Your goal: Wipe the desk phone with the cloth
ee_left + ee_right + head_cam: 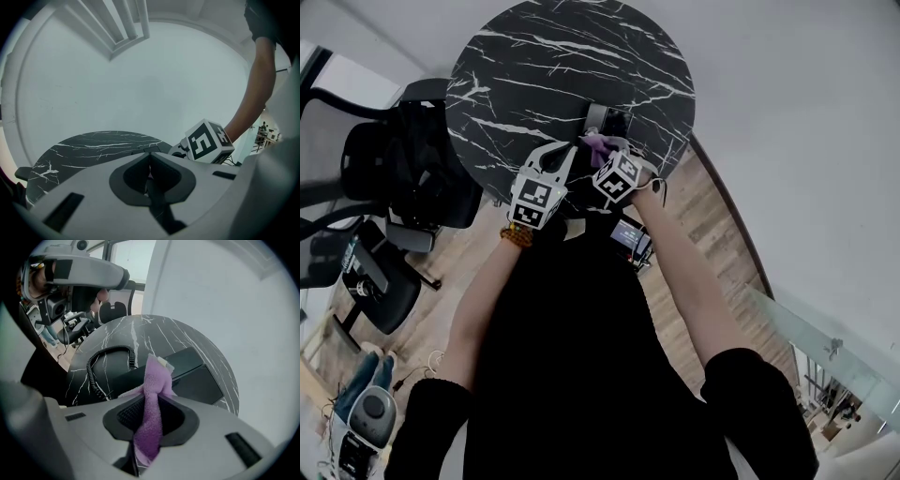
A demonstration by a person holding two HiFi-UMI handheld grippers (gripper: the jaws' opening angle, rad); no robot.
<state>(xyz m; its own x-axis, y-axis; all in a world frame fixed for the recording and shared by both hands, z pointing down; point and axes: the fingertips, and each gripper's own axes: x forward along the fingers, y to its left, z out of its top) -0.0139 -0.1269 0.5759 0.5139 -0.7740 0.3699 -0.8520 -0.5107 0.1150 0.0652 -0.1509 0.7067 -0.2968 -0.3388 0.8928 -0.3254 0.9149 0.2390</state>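
1. Between the jaws of the right gripper [150,397], which are closed tight, a purple cloth [151,427] is pinched. Its free end, bearing a white tag, stands up past the tips.
2. The cloth end sits over the near edge of the black phone [187,371]. Whether the two touch cannot be confirmed.
3. The phone lies on the near part of a round black marble table [534,75], with its coiled cord [99,366] to the left.
4. The left gripper [150,157] has its jaws together with nothing between them. It is held just beside the right gripper, over the table's near edge and apart from the phone.
5. Beyond the table are office chairs [384,281] at the left and a wood floor [712,216] at the right.
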